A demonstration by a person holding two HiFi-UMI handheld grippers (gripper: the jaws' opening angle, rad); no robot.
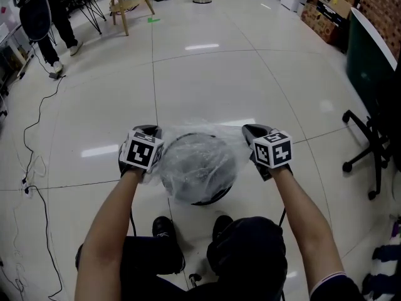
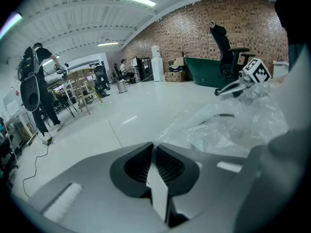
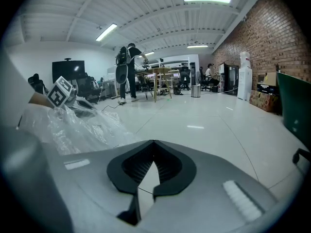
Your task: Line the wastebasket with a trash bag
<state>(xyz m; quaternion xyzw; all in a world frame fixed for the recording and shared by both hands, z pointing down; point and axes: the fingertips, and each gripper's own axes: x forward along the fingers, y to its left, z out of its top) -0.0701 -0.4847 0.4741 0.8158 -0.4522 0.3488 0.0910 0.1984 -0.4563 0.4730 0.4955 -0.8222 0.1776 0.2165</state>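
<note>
Knees aside, my left hand-held gripper (image 2: 153, 152) and right hand-held gripper (image 3: 153, 149) each pinch the clear trash bag (image 1: 197, 163) (thin, crinkled film), stretched over the black wastebasket (image 1: 213, 199) on the floor between them. Seating it and cuffing the rim remain, I judge.

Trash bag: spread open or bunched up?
Spread open. The trash bag stretches between the left gripper and the right gripper, whose jaws are shut on its edges, and drapes over the wastebasket.
</note>
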